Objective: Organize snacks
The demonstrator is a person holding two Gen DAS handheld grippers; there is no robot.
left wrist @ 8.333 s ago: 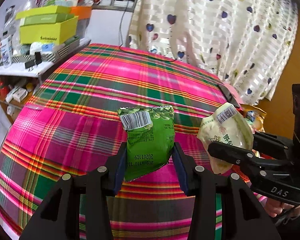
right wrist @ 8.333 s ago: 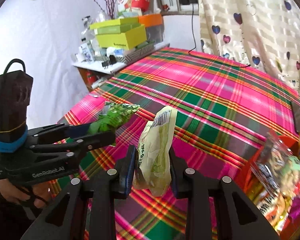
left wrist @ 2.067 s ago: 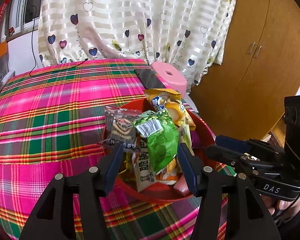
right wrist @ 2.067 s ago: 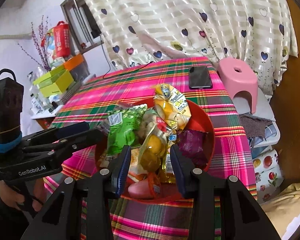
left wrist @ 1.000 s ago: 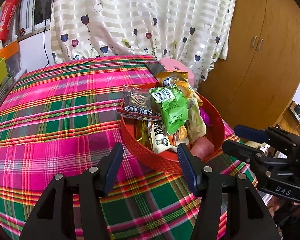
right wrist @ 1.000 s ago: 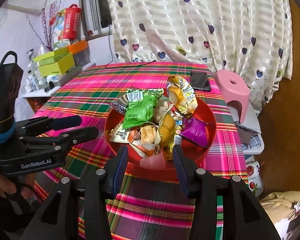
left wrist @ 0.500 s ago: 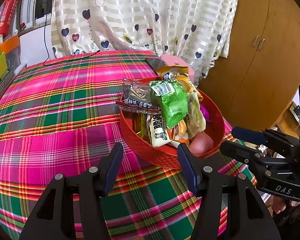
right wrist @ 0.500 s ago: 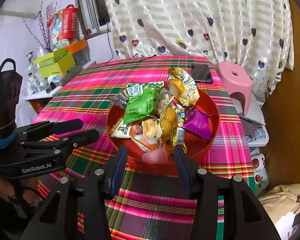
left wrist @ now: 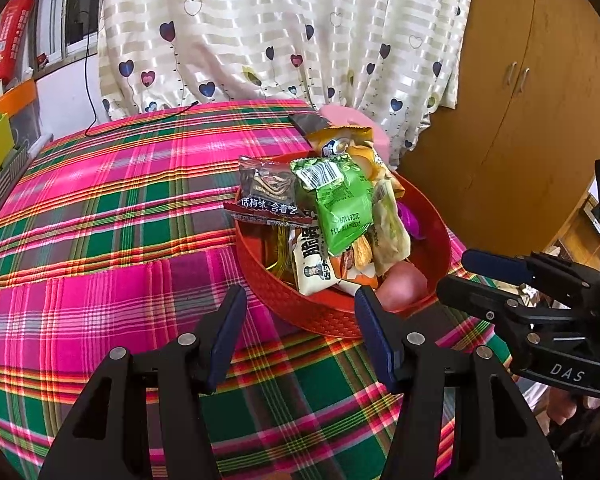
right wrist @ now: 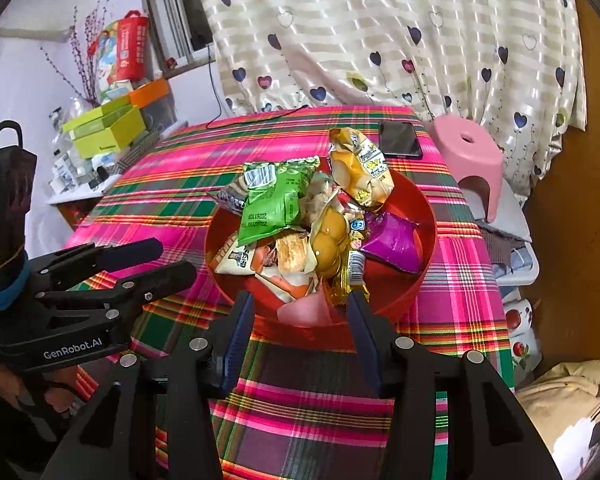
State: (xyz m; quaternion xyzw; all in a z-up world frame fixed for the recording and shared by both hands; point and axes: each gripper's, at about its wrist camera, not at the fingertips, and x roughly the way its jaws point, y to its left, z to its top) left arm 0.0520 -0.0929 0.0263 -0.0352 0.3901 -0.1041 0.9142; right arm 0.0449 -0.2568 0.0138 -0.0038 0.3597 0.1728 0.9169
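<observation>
**Sitting heaped in a red tray near the desk's right edge**

Piled above the rim of a round red tray point(right wrist: 416, 284) with a woven-textured outer wall, on a desk under a pink-and-green plaid cloth point(left wrist: 100, 208). Topped by a bright green snack packet point(right wrist: 274, 200) showing a white barcode and a printed date, upside down and hard to read. Flanked by a yellow packet point(right wrist: 362, 170) leaning on the far rim, a purple packet point(right wrist: 388, 242) lying inside to the right, and a dark brown packet point(left wrist: 266, 196) with Chinese characters hanging over the left rim. Mixed below with a white packet bearing black characters point(left wrist: 312, 264), round golden pieces in clear wrap and a pink pouch at the near wall.

Hovering just short of the tray, both empty: left claw point(left wrist: 300, 336) spread wide, marked "GenRobot.AI" on its body in the right wrist view; right claw point(right wrist: 300, 336) parted about as far, marked "DAS" in the left wrist view.

Lying flat beyond the tray, a black phone point(right wrist: 398, 140).
</observation>
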